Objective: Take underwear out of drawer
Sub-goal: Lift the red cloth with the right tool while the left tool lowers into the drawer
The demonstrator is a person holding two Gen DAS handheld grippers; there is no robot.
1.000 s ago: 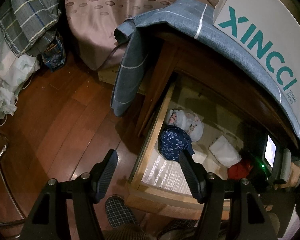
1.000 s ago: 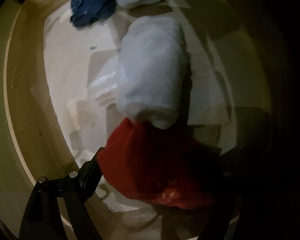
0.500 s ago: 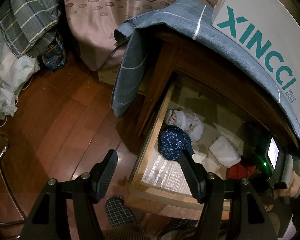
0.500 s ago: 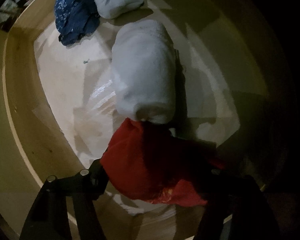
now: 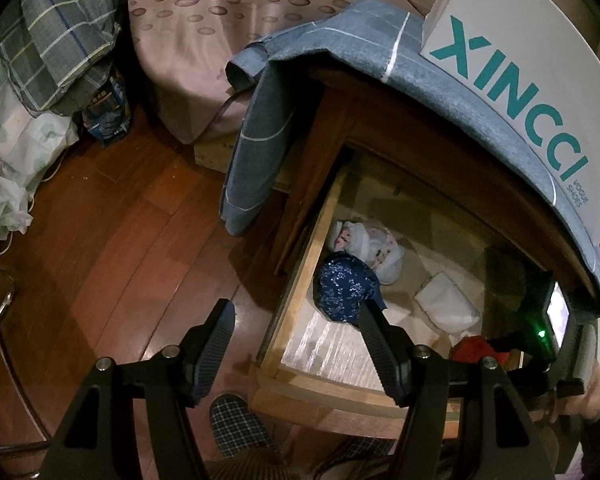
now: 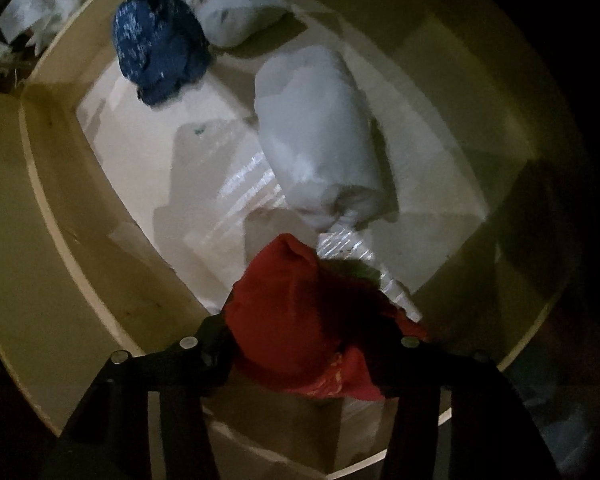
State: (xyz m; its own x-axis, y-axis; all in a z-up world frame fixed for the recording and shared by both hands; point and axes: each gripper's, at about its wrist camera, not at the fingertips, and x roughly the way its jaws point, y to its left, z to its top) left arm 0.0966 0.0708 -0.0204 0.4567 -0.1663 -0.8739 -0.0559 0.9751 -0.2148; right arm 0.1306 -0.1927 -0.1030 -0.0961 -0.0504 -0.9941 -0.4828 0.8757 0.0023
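The drawer (image 6: 52, 264) stands pulled out, so its contents lie open from above, and the right gripper (image 6: 312, 344) points straight down into it — the natural way to reach a soft bundle on the drawer floor. Its jaws have just been closing, and the red underwear (image 6: 300, 320) is bunched between them, clenched there; the cloth spills past both fingers, which I judge means the grasp took the middle of the wad. Seen from the right wrist, the white roll (image 6: 320, 136) lies at about 12 o'clock from the red piece, just clear of it, with the blue patterned bundle (image 6: 160, 48) and the pale floral bundle (image 6: 232, 8) farther off near 11 o'clock. None of these is in the grip.

The left gripper (image 5: 296, 344) hangs released and empty over the drawer's front left corner — probably waiting its turn. In its view the red underwear (image 5: 472, 350) shows at 3 o'clock, low in the drawer's right end, not yet out of it
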